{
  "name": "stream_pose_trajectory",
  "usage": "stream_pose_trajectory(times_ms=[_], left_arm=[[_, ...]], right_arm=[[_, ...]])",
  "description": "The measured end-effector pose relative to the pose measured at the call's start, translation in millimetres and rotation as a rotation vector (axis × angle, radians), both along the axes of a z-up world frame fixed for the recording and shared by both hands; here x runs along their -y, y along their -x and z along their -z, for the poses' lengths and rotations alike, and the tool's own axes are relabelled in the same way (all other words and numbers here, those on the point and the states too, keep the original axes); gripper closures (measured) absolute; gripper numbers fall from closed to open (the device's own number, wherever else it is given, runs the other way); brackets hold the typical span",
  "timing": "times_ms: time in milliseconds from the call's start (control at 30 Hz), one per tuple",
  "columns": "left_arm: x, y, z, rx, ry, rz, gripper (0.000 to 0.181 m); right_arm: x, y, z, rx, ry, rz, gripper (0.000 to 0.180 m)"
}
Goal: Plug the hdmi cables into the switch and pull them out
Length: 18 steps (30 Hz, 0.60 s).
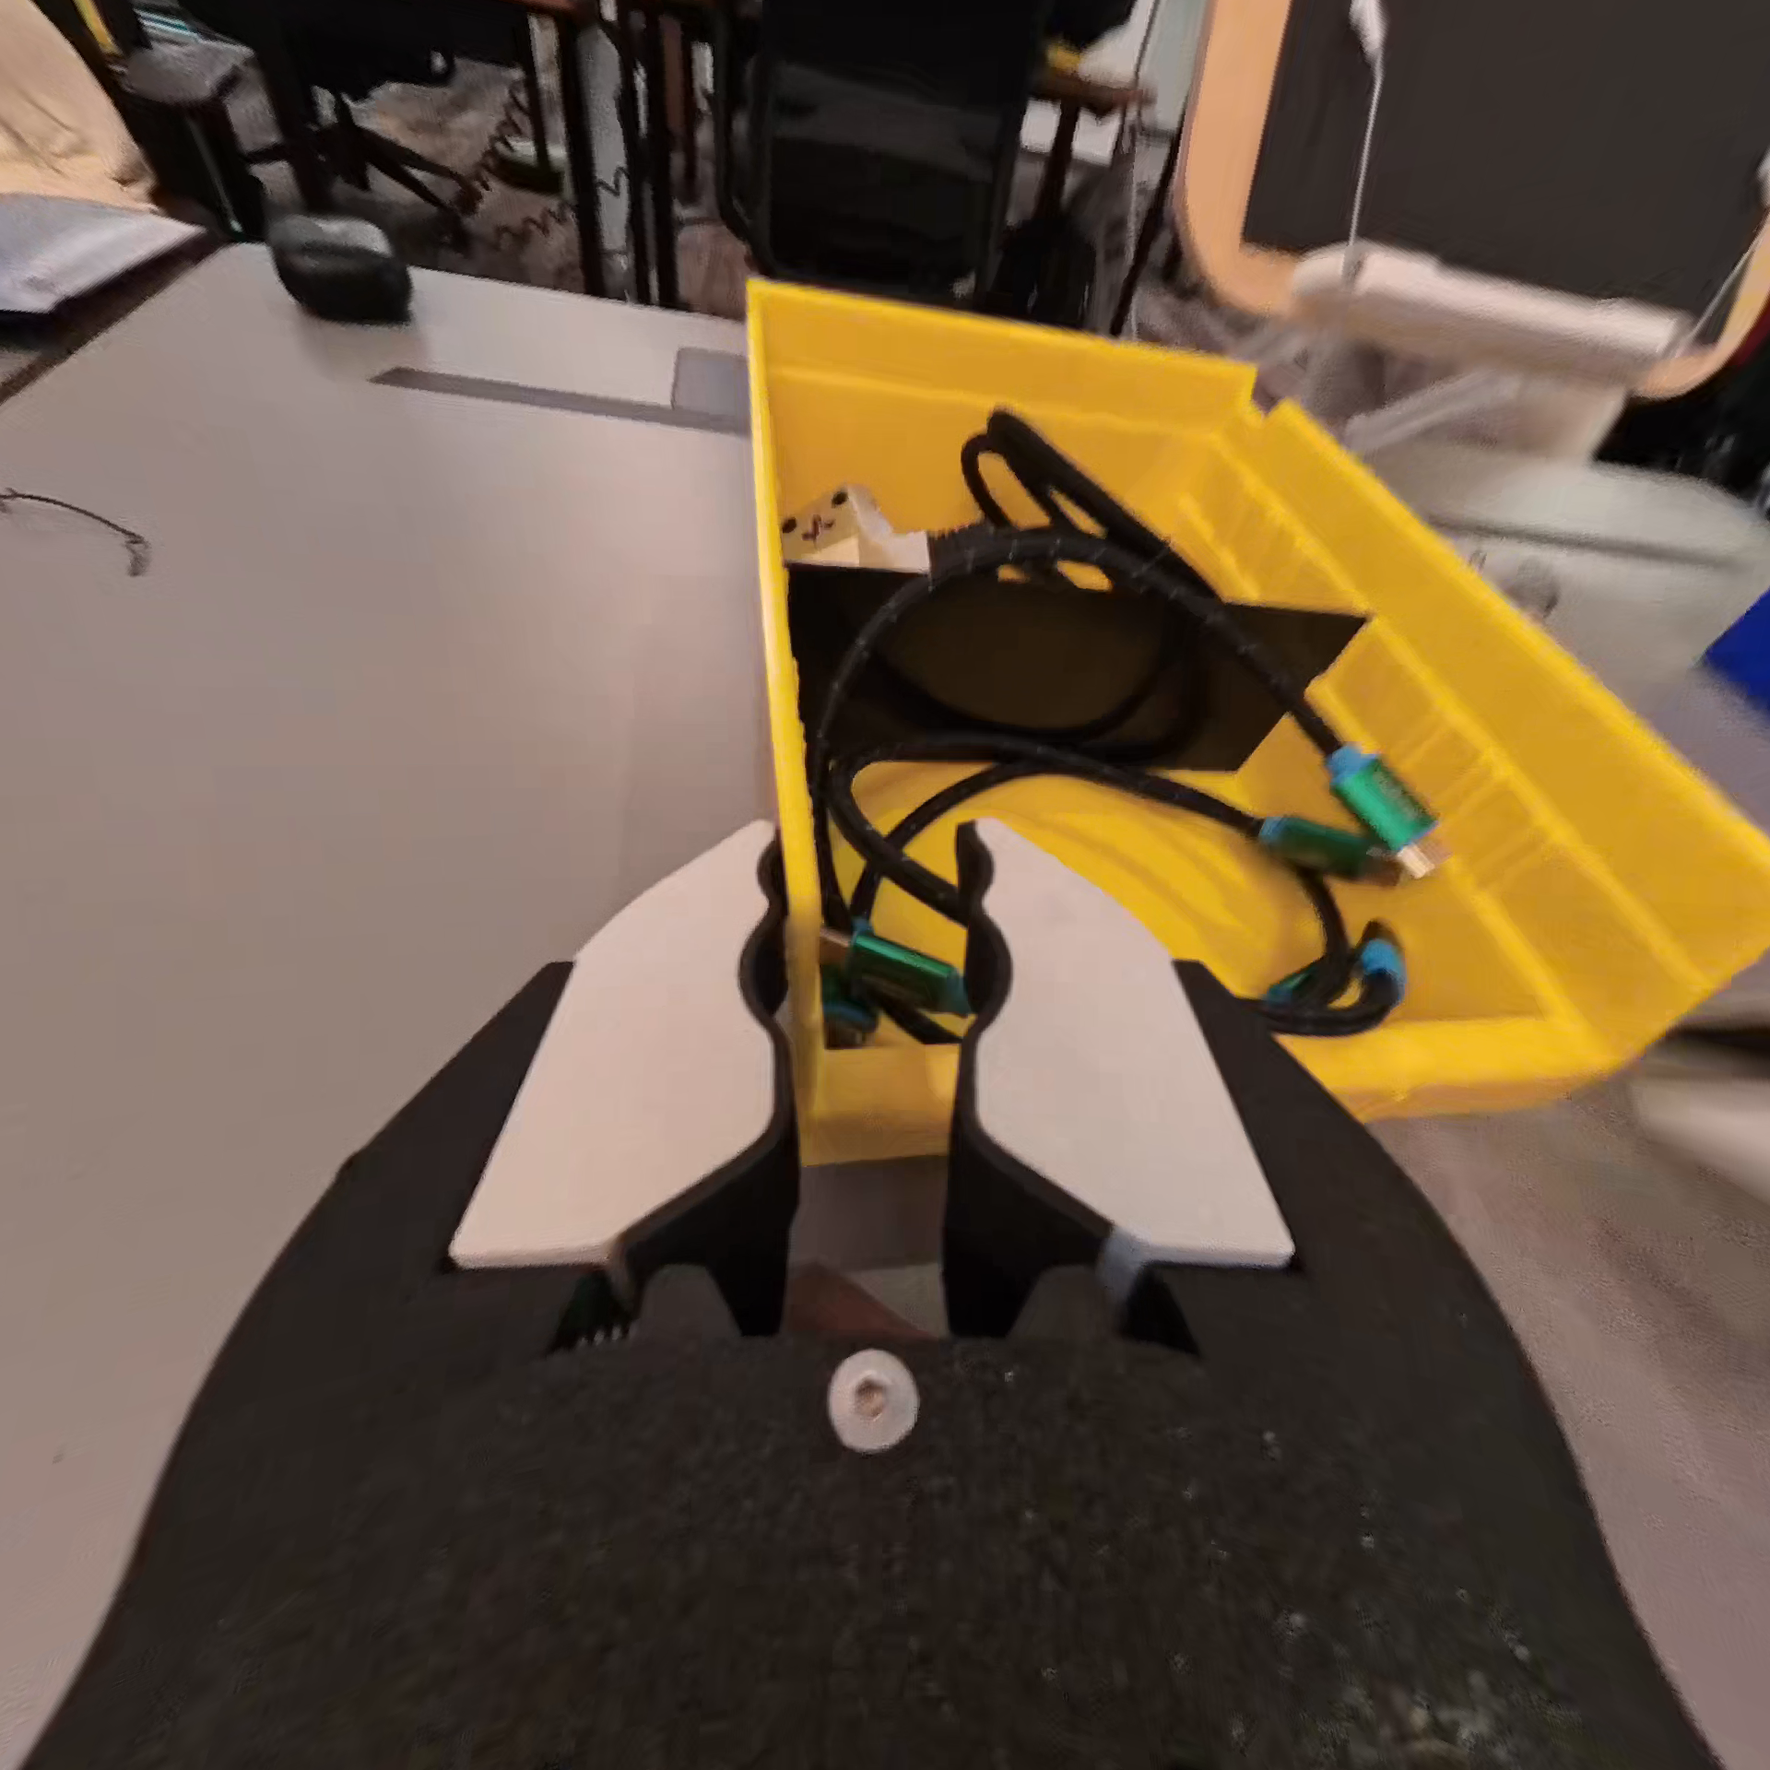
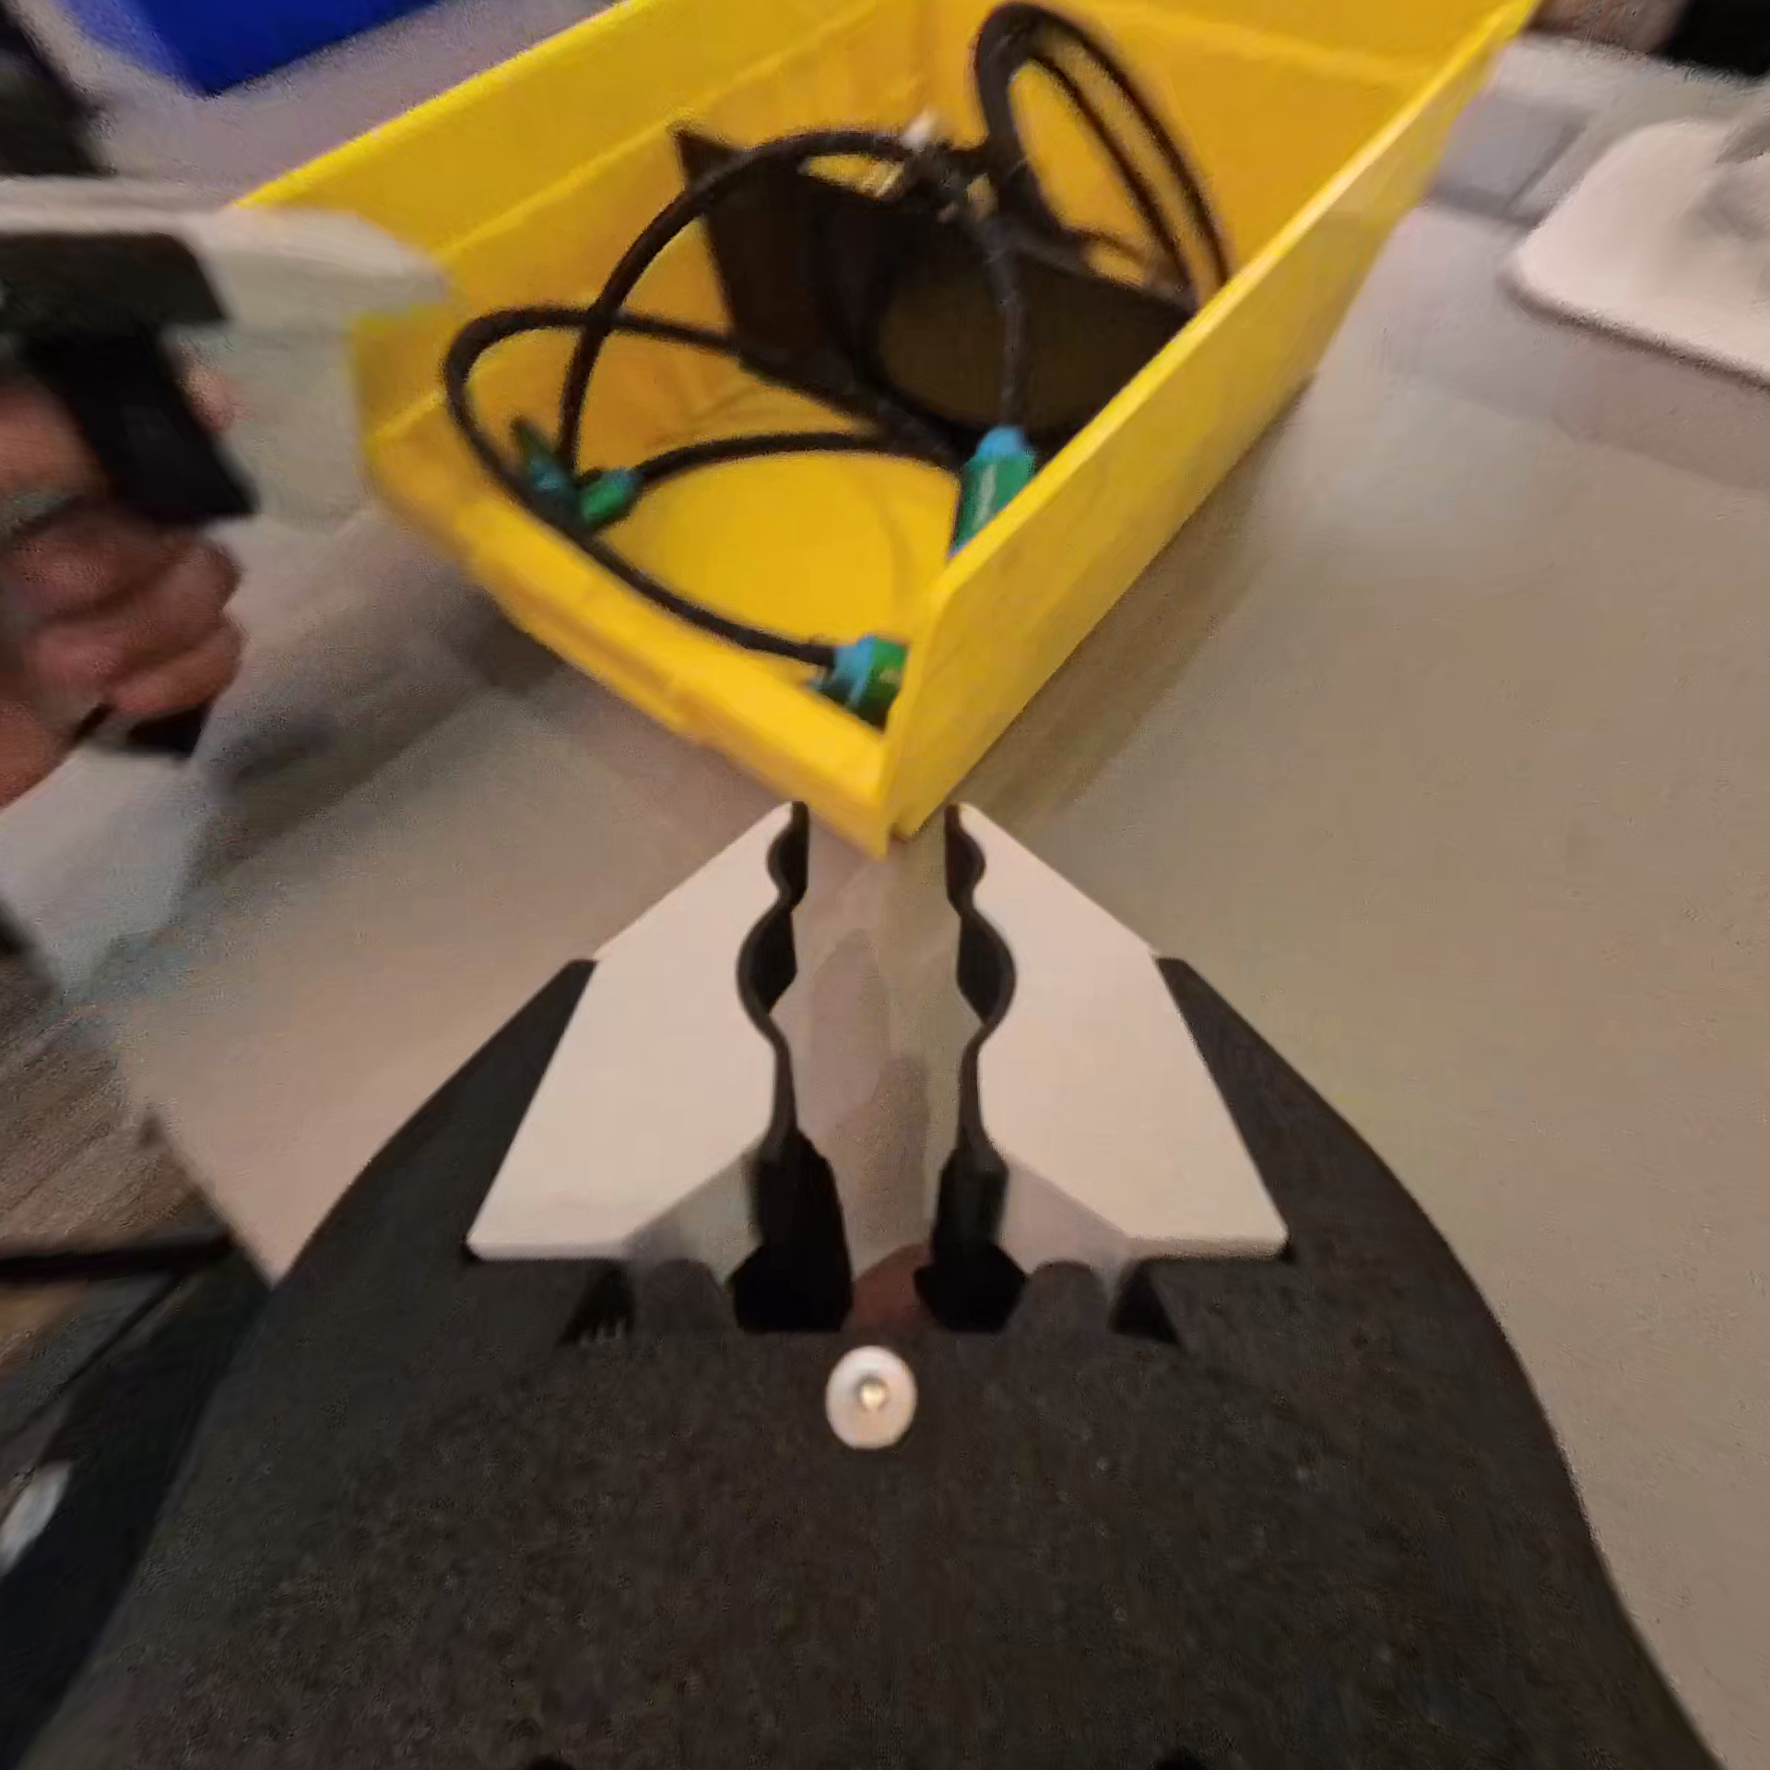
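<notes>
1. Left wrist view: I judge I'm at the start, reaching for a cable. My left hand-held gripper [image 1: 873, 843] is parted and empty, straddling the near corner wall of the yellow bin [image 1: 1054, 383] on the counter [image 1: 383, 670]. The HDMI cables [image 1: 958, 766] coil over the black switch [image 1: 1034, 670]; a green plug [image 1: 900, 972] lies between my fingertips.

2. Right wrist view: my right hand-held gripper [image 2: 873, 824] is parted and empty, just short of the bin's corner. Next, I should close on a plug.

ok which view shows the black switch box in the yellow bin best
The left wrist view. It looks down into the yellow bin and shows the black switch fairly sharp, its flat top crossed by braided HDMI cables. The right wrist view shows the switch farther off, blurred and dark, partly behind cables.
</notes>
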State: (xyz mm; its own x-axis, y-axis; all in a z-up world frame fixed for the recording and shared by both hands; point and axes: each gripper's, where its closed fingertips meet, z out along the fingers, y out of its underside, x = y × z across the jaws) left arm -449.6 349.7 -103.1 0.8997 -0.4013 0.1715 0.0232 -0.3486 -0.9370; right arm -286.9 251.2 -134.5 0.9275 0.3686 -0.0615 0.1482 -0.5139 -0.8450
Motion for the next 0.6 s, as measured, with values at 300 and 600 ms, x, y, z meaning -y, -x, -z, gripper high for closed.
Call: stream_pose_trajectory(times_ms=[300,600], left_arm=[[81.2,10.1,-12.6,-0.043,-0.046,-0.138,0.152],[122.1,-46.9,17.6,0.020,0.067,0.096,0.153]], right_arm=[[108.3,-178.4,-18.9,-0.054,-0.161,0.025,0.140],[148.8,-375.1,-24.9,-0.021,-0.291,0.565,0.134]])
